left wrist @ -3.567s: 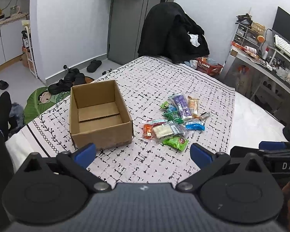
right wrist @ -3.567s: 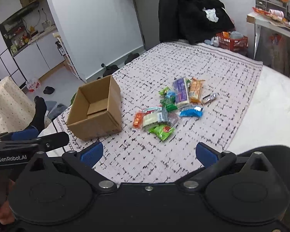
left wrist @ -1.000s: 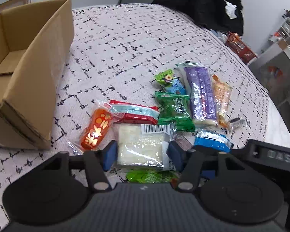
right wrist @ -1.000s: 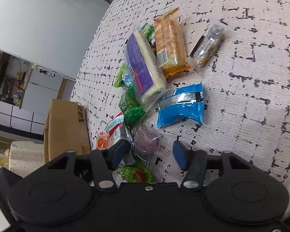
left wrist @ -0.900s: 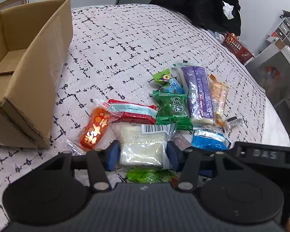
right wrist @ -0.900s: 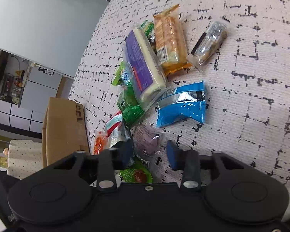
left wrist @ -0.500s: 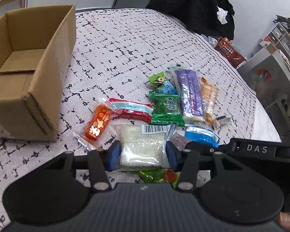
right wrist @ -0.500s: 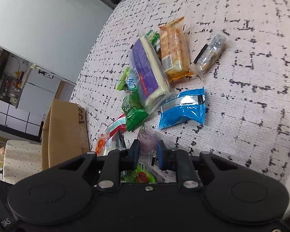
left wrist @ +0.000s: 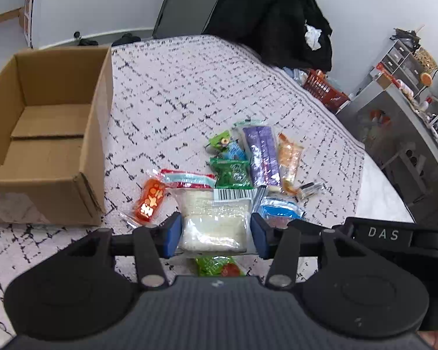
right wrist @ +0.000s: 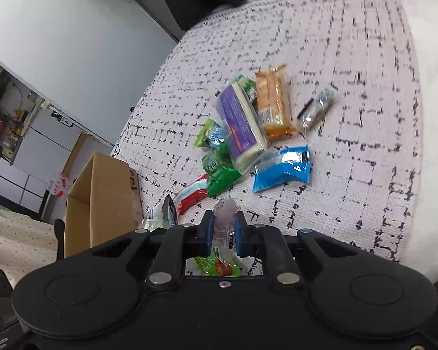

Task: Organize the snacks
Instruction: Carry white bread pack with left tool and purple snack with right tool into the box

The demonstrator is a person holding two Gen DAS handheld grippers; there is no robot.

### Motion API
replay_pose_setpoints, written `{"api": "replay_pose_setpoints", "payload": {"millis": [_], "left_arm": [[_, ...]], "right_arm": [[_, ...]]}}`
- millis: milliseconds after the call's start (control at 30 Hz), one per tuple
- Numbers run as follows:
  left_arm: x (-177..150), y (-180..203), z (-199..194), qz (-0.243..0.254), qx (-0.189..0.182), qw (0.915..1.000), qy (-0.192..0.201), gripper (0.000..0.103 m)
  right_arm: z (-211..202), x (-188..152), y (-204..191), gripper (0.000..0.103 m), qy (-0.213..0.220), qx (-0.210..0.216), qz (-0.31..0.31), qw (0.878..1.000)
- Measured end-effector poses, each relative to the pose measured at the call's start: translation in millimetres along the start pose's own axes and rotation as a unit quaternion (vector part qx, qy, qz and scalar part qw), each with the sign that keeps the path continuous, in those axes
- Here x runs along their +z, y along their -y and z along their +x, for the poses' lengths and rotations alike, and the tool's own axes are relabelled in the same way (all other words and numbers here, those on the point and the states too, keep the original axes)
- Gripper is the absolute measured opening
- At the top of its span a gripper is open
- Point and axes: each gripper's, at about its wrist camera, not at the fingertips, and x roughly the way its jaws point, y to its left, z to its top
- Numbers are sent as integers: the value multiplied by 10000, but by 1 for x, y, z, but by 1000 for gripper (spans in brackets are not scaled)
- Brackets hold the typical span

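My left gripper (left wrist: 216, 234) is shut on a clear packet of white snack (left wrist: 214, 221) with a barcode, lifted off the bedspread. My right gripper (right wrist: 223, 230) is shut on a small pale purple packet (right wrist: 224, 218), held above the cloth. An open, empty cardboard box (left wrist: 43, 134) stands to the left; it also shows in the right wrist view (right wrist: 102, 198). The snack pile lies ahead: an orange packet (left wrist: 150, 201), a red-and-teal packet (left wrist: 188, 178), a green packet (left wrist: 232, 172), a purple pack (left wrist: 262, 154), an orange bar (left wrist: 289, 157), a blue packet (right wrist: 283, 169) and a silver bar (right wrist: 315, 110).
The snacks and box lie on a white bedspread with black dashes (left wrist: 175, 93). A green packet (left wrist: 219, 265) lies under my grippers. A chair draped with black clothes (left wrist: 271, 17) stands past the bed's far end. A red basket (left wrist: 324, 90) and grey desk (left wrist: 400, 108) are right.
Both grippers closed on their packets and lifted them from the pile. Both views have pulled up and back from the bedspread.
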Motion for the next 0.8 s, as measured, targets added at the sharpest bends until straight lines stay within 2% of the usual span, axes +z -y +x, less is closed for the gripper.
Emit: {"api": "replay_pose_setpoints", "payload": {"millis": [467,800], "left_arm": [[16,-3,-51,132,-318,9979,553,49],[24,-25,-83,44,-351,9948,953,49]], "right_arm": [[-44,-1,-54,14,579,-90,-413,9974],[-59,-10,-101,14,874,3,-653,9940]]}}
